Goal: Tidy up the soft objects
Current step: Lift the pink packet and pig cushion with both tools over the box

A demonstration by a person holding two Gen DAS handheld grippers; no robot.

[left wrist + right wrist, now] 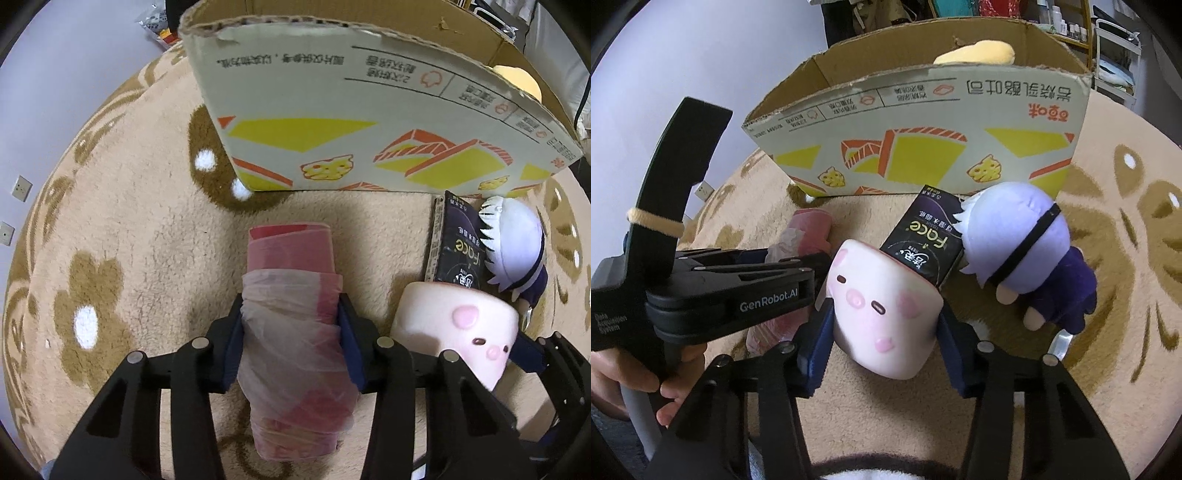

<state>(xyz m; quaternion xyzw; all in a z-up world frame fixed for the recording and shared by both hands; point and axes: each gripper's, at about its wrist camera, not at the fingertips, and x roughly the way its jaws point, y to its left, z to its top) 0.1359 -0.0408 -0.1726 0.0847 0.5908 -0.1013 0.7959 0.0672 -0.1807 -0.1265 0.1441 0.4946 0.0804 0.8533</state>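
Note:
A pink roll wrapped in thin plastic lies on the beige rug, and my left gripper is shut on its middle, blue pads pressed into both sides. The roll also shows in the right wrist view, behind the left gripper's black body. My right gripper is shut on a white pig-faced plush, its sides squeezed between the pads. The same plush appears at the right of the left wrist view. An open cardboard box stands just beyond, with a yellow plush inside.
A black tissue pack leans behind the pig plush. A white-haired doll in purple lies to its right. The beige flower-pattern rug spreads all around. A hand holds the left gripper's handle.

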